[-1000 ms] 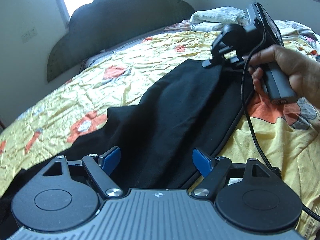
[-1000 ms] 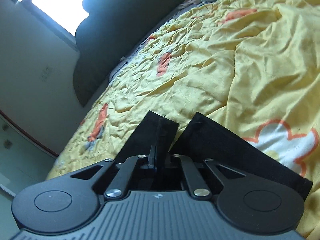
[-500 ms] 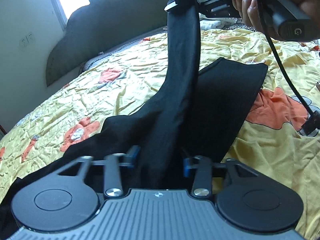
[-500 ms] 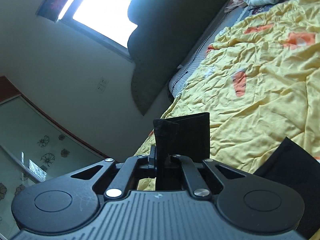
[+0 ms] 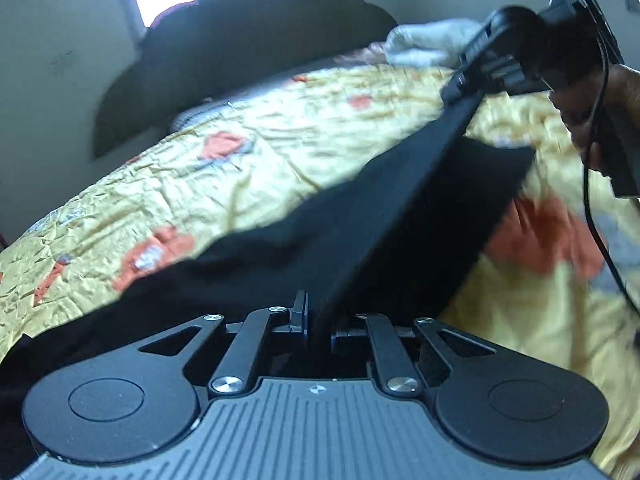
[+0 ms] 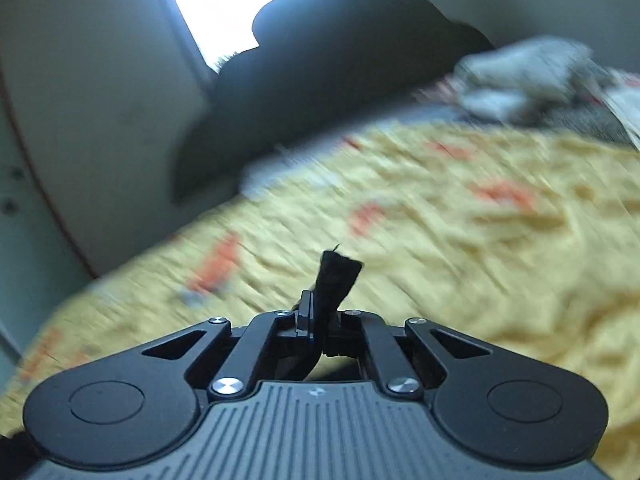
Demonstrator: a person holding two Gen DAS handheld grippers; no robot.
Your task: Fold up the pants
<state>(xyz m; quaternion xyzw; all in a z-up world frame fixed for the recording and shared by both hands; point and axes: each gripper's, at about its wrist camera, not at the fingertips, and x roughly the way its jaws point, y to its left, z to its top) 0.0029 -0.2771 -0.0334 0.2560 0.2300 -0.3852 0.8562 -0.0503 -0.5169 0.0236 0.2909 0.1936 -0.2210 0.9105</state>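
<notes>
Black pants (image 5: 360,240) lie on the yellow flowered bedspread (image 5: 260,172). One leg is stretched taut between my two grippers. My left gripper (image 5: 318,320) is at the near end; its jaws are closing, with a fold of the pants between the pads and pressed by them. My right gripper (image 5: 460,88), held by a hand (image 5: 616,92), lifts the far end of that leg above the bed. In the right wrist view the right gripper (image 6: 320,320) is shut on a tuft of black fabric (image 6: 338,276). The other leg lies flat underneath.
A dark headboard (image 5: 240,40) stands at the far side of the bed under a bright window (image 6: 240,4). A white bundle of cloth (image 5: 424,46) lies at the back right. A black cable (image 5: 592,200) hangs from the right gripper.
My left gripper's jaws came together on the pants fabric. The right gripper raised the leg's end off the bed, rolled, and now stands up and to the right.
</notes>
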